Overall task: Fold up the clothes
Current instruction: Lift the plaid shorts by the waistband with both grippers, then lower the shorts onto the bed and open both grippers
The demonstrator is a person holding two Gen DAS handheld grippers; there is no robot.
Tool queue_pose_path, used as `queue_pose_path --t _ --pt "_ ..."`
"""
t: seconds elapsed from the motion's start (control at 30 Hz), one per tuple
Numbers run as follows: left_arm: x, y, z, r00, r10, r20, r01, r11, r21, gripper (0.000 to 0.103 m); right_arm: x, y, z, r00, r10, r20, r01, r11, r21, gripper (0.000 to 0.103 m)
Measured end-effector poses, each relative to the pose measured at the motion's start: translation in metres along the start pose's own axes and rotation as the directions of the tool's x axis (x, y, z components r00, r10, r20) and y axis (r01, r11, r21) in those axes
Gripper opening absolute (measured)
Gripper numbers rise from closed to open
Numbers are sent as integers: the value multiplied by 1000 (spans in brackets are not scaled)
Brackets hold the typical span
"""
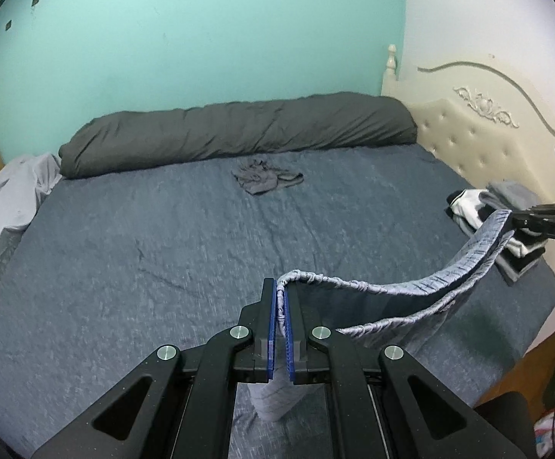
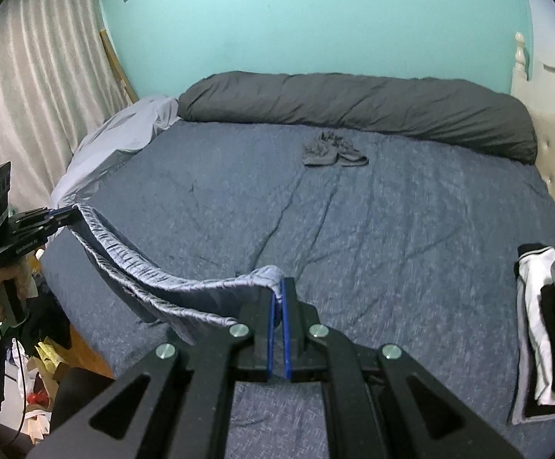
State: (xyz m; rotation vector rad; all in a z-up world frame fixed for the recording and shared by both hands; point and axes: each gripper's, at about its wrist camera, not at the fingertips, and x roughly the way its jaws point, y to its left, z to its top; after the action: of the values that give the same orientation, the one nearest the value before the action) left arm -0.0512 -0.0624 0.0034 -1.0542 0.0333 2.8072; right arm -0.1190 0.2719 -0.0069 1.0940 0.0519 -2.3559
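A light blue-grey garment with an elastic waistband (image 1: 411,287) hangs stretched between my two grippers above the blue bedspread (image 1: 162,248). My left gripper (image 1: 280,287) is shut on one end of the waistband. My right gripper (image 2: 279,287) is shut on the other end of the garment (image 2: 143,271). In the left wrist view the right gripper (image 1: 514,220) shows at the right edge, pinching the cloth. In the right wrist view the left gripper (image 2: 67,216) shows at the left edge, held by a hand. The cloth sags in the middle.
A crumpled dark grey garment (image 1: 266,178) lies near the far side of the bed, in front of a long dark grey bolster (image 1: 239,130). A pile of folded black, white and grey clothes (image 2: 549,329) lies by the cream headboard (image 1: 480,137). Clutter lies on the floor (image 2: 40,382).
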Motion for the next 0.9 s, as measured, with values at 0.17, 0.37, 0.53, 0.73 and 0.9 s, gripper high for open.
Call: queue_pose_path --t 0.17,0.37,0.53,0.73,0.9 --pt "27 6 -7 999 -3 -34 2 1000 -25 4 21 -12 -5 1000 10 -26 -9 1000 24 3" --pt "79 23 -9 996 -18 -83 12 998 -68 4 65 -34 -4 997 23 -72 -18 998 64 3" --pt "131 40 -2 992 -36 -124 24 995 -92 4 112 -60 6 993 22 -115 -11 996 92 3" --pt "198 62 13 984 -54 -170 37 994 -103 4 171 -91 28 986 17 -164 2 993 115 3" --pt "264 79 27 972 -75 -223 49 992 -119 4 223 -118 46 977 12 -211 15 992 128 3"
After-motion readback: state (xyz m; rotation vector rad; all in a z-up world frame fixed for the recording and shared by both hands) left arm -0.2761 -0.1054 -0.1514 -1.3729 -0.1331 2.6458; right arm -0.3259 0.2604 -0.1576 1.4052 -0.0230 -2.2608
